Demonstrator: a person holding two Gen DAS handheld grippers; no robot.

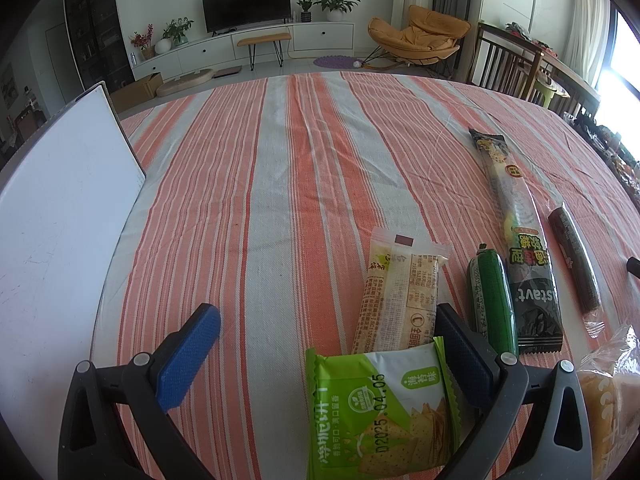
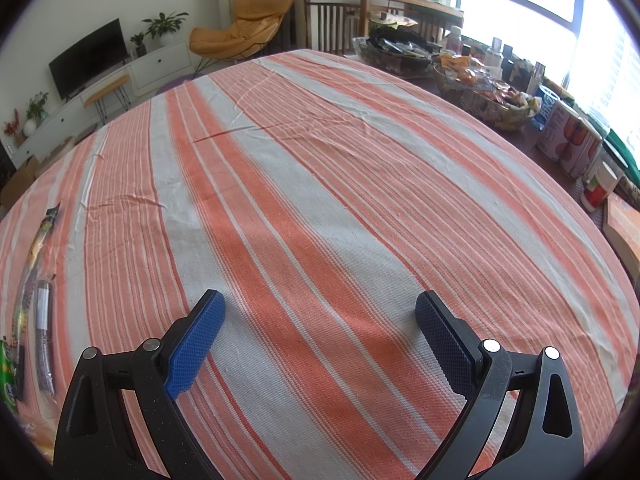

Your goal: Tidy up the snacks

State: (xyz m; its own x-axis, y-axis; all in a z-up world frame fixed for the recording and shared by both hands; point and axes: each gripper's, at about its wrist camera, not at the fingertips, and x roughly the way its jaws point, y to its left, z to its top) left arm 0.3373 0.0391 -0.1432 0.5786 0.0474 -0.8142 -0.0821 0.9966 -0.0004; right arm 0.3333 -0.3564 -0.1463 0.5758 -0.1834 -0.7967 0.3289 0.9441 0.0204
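Left gripper [image 1: 326, 336] fingers spread over green cracker packet [image 1: 380, 412] (not clamped); right gripper [image 2: 320, 328] fingers spread above striped tablecloth [image 2: 320, 184].

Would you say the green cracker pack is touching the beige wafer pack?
Touching: in the left wrist view the green cracker pack overlaps the near end of the beige wafer pack.

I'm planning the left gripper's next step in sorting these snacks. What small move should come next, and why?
Probably ease the left gripper down and shut it on the green cracker packet. Its jaws stand wide open with that packet lying between them on the striped cloth, partly over the beige wafer packet. The right gripper is open over bare cloth, away from the snacks.
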